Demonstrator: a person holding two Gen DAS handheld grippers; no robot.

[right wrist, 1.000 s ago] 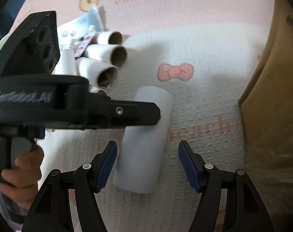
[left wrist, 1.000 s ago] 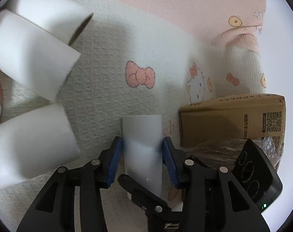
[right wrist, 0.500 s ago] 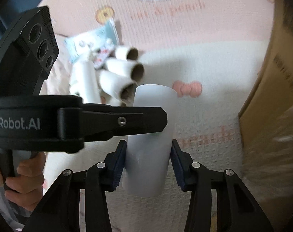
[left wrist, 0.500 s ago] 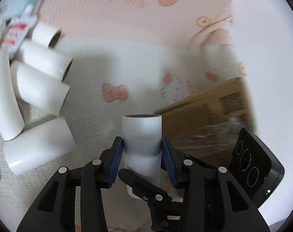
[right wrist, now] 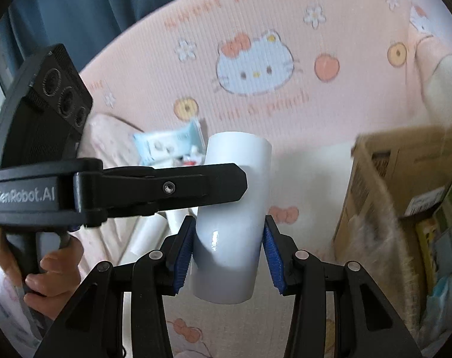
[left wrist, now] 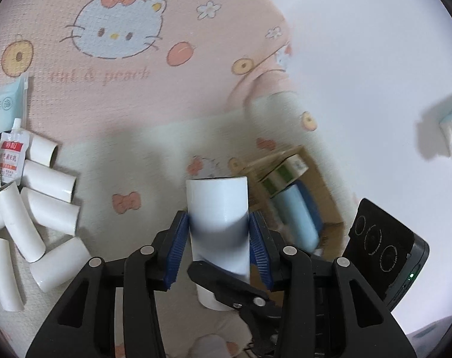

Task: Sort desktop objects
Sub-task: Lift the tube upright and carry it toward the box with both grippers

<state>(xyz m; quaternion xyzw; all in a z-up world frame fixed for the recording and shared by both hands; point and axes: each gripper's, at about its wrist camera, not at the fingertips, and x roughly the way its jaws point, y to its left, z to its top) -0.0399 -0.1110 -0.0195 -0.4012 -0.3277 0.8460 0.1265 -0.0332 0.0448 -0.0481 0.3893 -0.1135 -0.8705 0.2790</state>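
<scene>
1. Clamping the white cardboard tube point(left wrist: 218, 223) from both sides, the left gripper point(left wrist: 219, 238) and right gripper point(right wrist: 229, 250) have their blue-padded jaws pressed on it.
2. It hangs above the pink cartoon-print mat point(left wrist: 121, 95), near the open brown cardboard box point(right wrist: 405, 185).

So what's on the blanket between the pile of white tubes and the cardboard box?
In the left wrist view, just bare blanket with a pink bow print separates the pile of white tubes from the cardboard box. The held tube hangs above that stretch.
</scene>
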